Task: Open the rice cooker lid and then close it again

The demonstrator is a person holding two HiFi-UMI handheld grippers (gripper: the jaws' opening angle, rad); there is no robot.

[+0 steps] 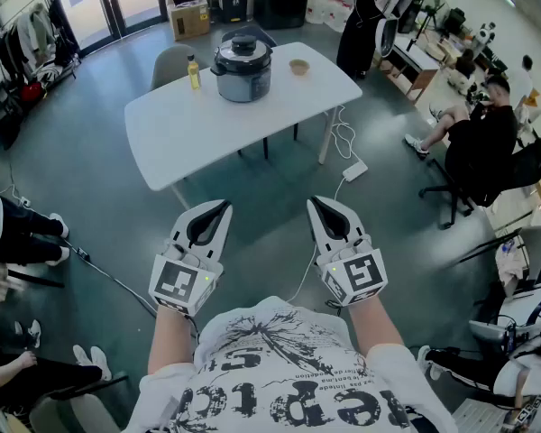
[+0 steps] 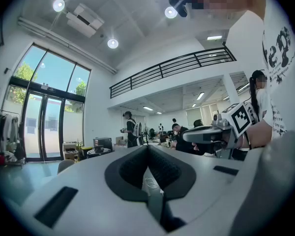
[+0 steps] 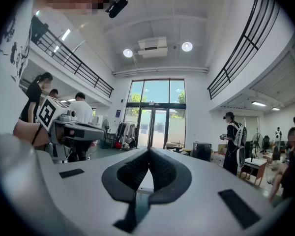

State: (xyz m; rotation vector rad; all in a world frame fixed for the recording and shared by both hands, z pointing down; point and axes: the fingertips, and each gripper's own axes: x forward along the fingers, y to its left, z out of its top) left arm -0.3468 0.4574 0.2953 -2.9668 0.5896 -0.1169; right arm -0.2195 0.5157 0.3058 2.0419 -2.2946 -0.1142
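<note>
I am holding the left gripper (image 1: 225,205) low in front of my body, pointing level. Its jaws are lying together with nothing between them. The right gripper (image 1: 312,201) is sitting beside it in the same attitude, jaws likewise pressed together and empty. Neither is touching anything.

The rice cooker (image 1: 243,69) is standing well apart from both grippers, on the far half of the white table (image 1: 189,129), with its lid (image 1: 244,47) down. A yellow bottle (image 1: 193,72) is standing near its left side and a small bowl (image 1: 298,66) near its right, both clear of the cooker body. A white cable (image 1: 344,142) is trailing from the table's right end down to a power strip on the floor.

In my judgement the task has not begun. The step in hand is the approach. To do it well I am planning to:

- walk to the near edge of the table, keeping my feet away from the cable;
- spread the jaws of the working gripper before it gets close to the lid, not at the last moment;
- look for the lid's knob or release once I am closer, since I cannot make out the mechanism at this range;
- brace the cooker body with the other gripper, because I expect it to slide on the smooth tabletop and knock the bottle.
</note>
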